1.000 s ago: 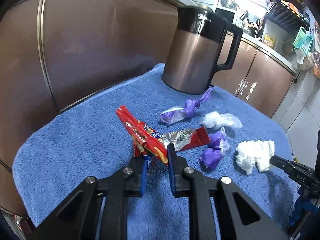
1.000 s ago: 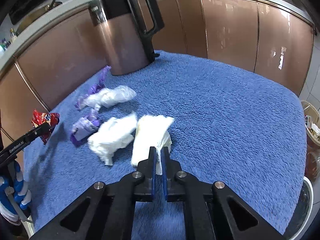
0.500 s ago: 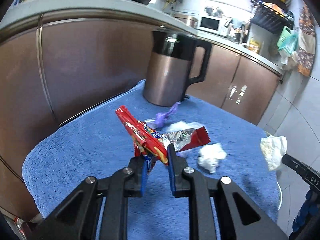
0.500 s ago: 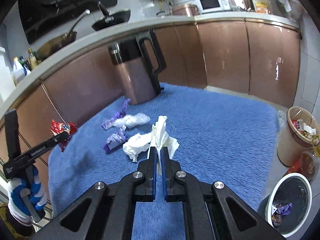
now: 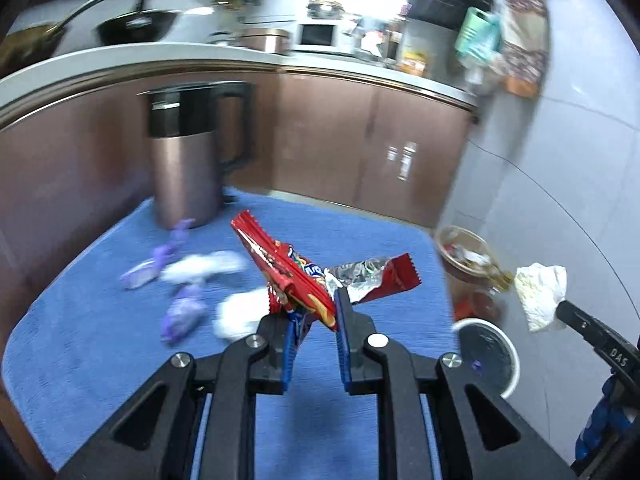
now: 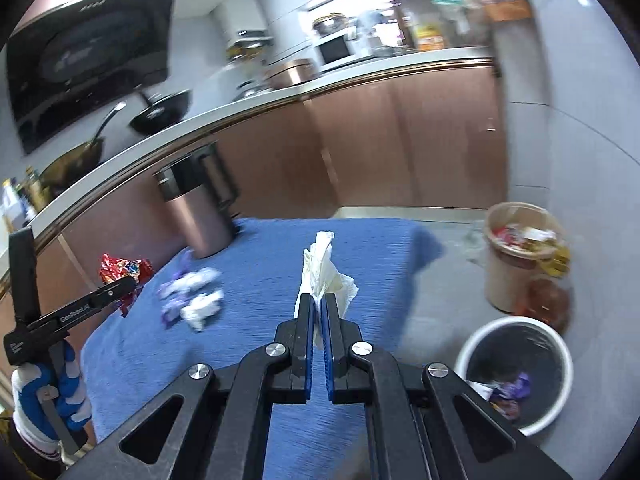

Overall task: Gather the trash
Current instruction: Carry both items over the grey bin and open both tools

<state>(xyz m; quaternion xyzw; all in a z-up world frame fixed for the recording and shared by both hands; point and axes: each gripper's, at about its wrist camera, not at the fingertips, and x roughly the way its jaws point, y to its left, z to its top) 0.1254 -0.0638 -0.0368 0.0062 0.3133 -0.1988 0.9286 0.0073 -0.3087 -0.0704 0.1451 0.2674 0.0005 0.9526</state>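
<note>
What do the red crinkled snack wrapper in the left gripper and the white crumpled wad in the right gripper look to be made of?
Red crinkled snack wrapper: probably metallised plastic film, glossy print outside with a silvery, creased inner face at its torn end. White crumpled wad: apparently tissue paper, matte, soft-folded, ragged-edged.

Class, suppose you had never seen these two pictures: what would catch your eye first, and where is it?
Probably the red snack wrapper, pinched in the left gripper above the blue towel. Next comes the white tissue, clamped upright in the shut jaws of the right gripper. On the floor to the right stands a white bin holding some trash.
</note>
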